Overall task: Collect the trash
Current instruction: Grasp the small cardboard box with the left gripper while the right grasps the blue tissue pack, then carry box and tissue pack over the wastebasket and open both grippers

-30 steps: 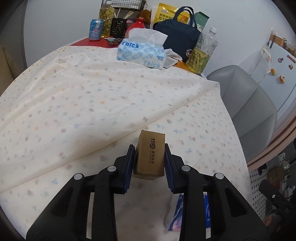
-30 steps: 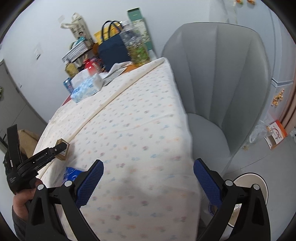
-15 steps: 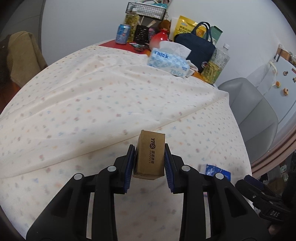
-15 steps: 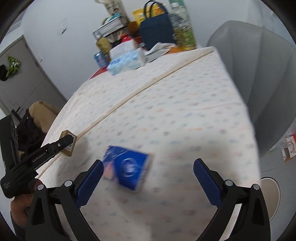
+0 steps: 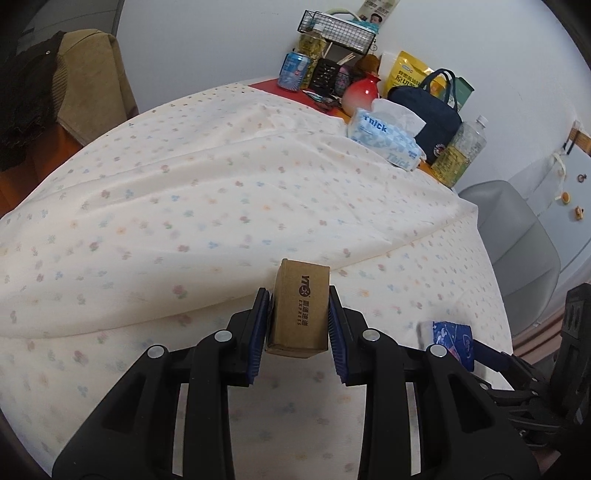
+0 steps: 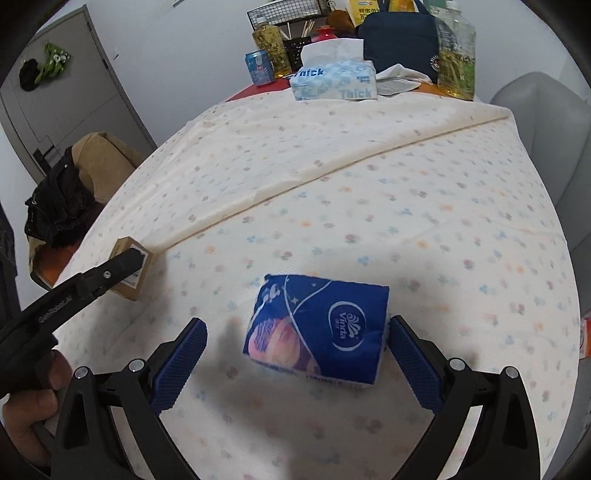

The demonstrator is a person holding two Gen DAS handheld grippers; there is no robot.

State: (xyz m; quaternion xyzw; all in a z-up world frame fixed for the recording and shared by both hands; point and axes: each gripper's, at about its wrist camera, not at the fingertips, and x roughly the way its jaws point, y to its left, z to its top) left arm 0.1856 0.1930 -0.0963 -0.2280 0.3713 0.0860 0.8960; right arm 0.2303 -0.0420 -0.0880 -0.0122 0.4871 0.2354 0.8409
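My left gripper [image 5: 297,325] is shut on a small brown cardboard box [image 5: 301,308] and holds it just above the flowered tablecloth [image 5: 184,206]. The box also shows at the left of the right wrist view [image 6: 131,267]. A blue Vinda tissue pack [image 6: 317,330] lies on the cloth. My right gripper [image 6: 295,354] is open, with its jaws on either side of the pack and the right pad close to it. The pack also shows at the right of the left wrist view [image 5: 452,338].
At the table's far end stand a Thick tissue box [image 6: 334,81], a navy bag [image 6: 397,33], an oil bottle [image 6: 456,55], a can [image 6: 258,66] and a wire basket. A grey chair [image 6: 554,122] is on the right. A brown chair with dark clothes [image 6: 62,199] is on the left.
My right gripper has moved forward over the table until its open jaws straddle the blue tissue pack. My left gripper has kept hold of the box and swung its view a little to the left.
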